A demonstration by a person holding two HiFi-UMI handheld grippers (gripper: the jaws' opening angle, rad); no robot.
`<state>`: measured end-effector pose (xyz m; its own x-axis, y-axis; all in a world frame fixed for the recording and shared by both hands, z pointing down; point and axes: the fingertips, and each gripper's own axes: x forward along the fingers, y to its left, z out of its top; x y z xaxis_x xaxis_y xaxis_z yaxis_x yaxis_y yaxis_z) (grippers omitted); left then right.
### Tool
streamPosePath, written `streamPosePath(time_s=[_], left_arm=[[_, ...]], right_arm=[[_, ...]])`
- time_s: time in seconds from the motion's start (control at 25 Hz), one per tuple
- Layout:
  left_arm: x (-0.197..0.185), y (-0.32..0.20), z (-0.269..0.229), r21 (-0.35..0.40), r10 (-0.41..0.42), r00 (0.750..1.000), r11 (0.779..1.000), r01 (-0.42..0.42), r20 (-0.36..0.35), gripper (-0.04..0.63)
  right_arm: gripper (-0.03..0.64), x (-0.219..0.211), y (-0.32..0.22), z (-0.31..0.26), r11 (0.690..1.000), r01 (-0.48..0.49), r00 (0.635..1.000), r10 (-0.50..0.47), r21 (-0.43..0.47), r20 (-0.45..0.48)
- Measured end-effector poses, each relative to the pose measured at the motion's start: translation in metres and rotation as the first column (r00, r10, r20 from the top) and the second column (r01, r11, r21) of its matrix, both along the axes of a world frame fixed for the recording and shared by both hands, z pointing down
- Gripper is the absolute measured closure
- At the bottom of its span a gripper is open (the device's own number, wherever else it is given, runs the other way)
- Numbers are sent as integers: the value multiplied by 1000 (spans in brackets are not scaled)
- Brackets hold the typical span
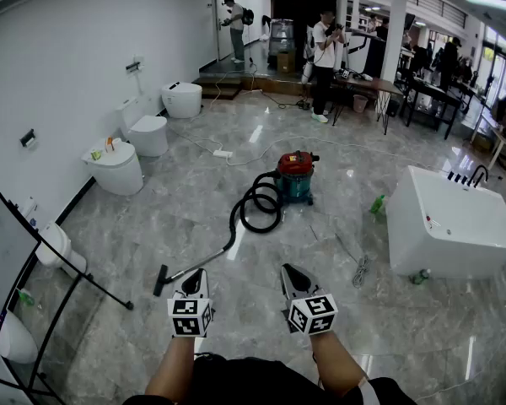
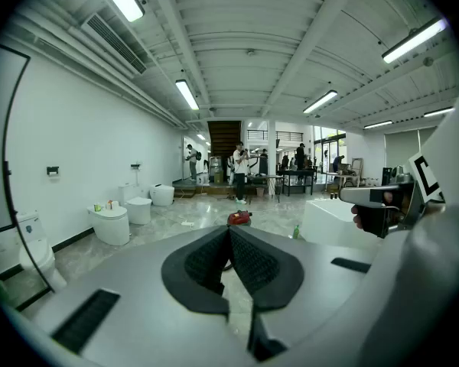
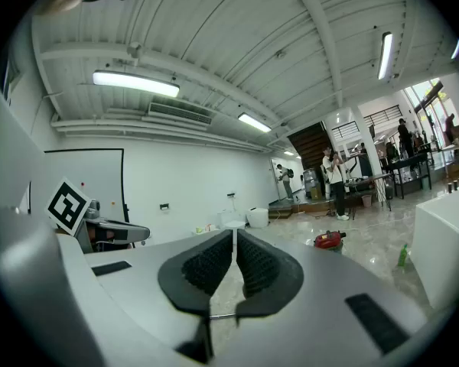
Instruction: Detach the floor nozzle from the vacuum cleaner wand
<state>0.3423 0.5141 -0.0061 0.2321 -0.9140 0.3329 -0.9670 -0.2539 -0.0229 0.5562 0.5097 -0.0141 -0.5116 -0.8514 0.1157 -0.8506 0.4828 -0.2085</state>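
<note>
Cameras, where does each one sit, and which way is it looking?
Head view: on the person's head, looking forward and down at the vacuum cleaner, its wand and floor nozzle; both forearms, the left gripper and the right gripper show.
Left gripper view: on the left gripper, looking along its shut jaws across the room; the right gripper shows at the right.
Right gripper view: on the right gripper, looking along its shut jaws; the left gripper shows at the left.
Shared: all three see the vacuum cleaner.
</note>
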Motion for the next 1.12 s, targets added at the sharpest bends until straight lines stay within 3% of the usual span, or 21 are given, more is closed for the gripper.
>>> streamPosePath(time_s=[0.36,0.64,1.12], left_arm=[[-16,-46,9,-4,-4,1000,1000,4,-10,597],[-29,-133,20,-1,44,998,999,-44,-46,597],[-164,-290,13,-10,14,996,1000,-15,-92,597]], right_arm=[[611,-28,-45,-1,999,31,999,-30,31,-15],[567,-61,-125,2,998,47,997,-45,35,-61],[535,-197,-286,-10,995,94,990,-90,27,-109]])
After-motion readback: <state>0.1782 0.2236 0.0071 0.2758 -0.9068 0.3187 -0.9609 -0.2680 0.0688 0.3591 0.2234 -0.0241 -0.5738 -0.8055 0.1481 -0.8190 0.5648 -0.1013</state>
